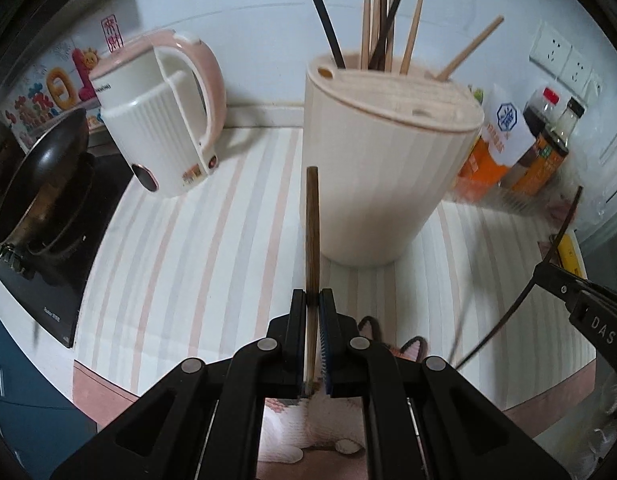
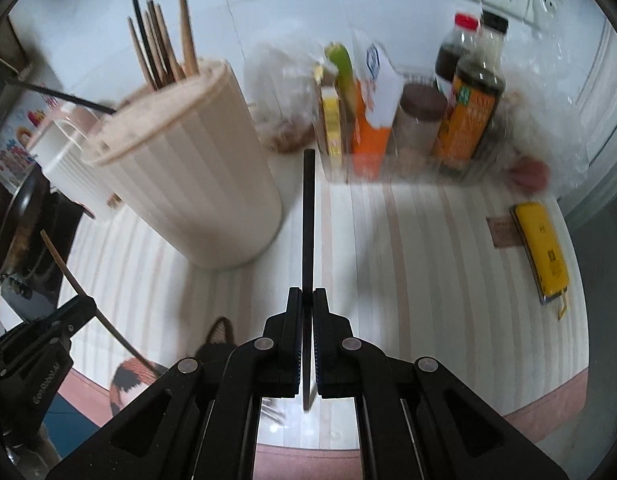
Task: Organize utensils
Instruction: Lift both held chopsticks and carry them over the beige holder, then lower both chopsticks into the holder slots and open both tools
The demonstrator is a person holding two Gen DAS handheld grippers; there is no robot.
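Holder (image 1: pixel 388 160) sits at 12 o'clock on desk (image 1: pixel 188 240), several chopsticks (image 1: pixel 372 28) already in. Left hand-held gripper (image 1: pixel 313 304) clamps brown chopstick (image 1: pixel 312 224); right hand-held gripper (image 2: pixel 307 300) clamps black chopstick (image 2: pixel 308 216). Both yet to go in; w/ kettle (image 1: pixel 164 120) at 10.

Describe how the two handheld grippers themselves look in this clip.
Both the left gripper and right gripper are matte black plastic linkages with round silver pivot pins and blue ribbed finger pads. White lettering, apparently "DAS", marks the right one's side. No cables, hands or sleeves show.
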